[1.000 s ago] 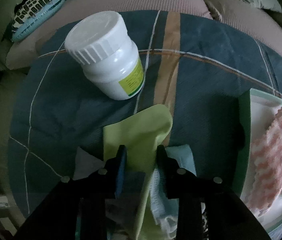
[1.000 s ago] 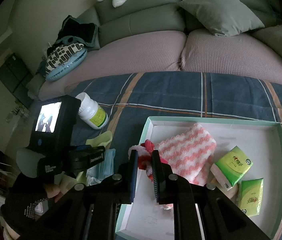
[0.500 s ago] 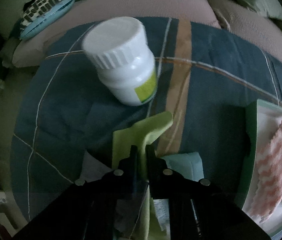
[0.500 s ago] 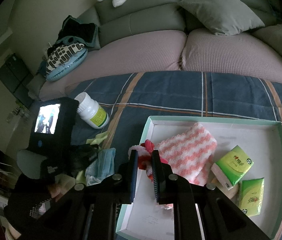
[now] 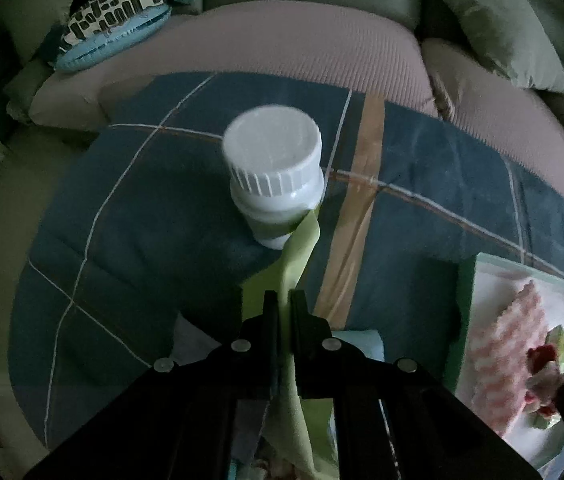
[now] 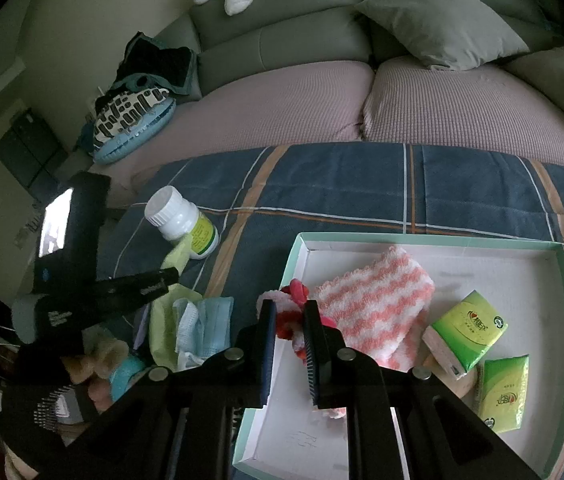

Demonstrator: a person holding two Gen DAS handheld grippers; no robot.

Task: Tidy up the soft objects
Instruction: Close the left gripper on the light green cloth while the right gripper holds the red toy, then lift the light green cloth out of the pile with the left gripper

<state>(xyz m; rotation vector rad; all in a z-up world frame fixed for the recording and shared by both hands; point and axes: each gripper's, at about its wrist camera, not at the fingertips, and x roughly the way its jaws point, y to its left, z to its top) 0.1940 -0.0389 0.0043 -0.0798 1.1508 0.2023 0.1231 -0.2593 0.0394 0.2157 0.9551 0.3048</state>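
Observation:
My left gripper point(image 5: 285, 296) is shut on a light green cloth point(image 5: 302, 248), which hangs lifted off the blue plaid blanket point(image 5: 141, 208), its far corner against a white bottle point(image 5: 273, 176). In the right wrist view the same gripper point(image 6: 169, 276) pinches that cloth point(image 6: 175, 254) above a pile with blue face masks point(image 6: 201, 320). My right gripper point(image 6: 288, 312) sits low over the left end of the green-rimmed tray point(image 6: 422, 238), shut on a red and white plush toy point(image 6: 294, 292). A pink striped cloth point(image 6: 374, 300) lies beside it in the tray.
Two green tissue packs point(image 6: 468, 328) lie at the tray's right. The white bottle point(image 6: 181, 220) lies tipped on the blanket left of the tray. A sofa with cushions point(image 6: 438, 16) stands behind. A gloved hand point(image 6: 37, 396) holds the left gripper at lower left.
The left jaws closed on the green cloth and lifted it, so it now hangs stretched toward the bottle. The right gripper has not moved.

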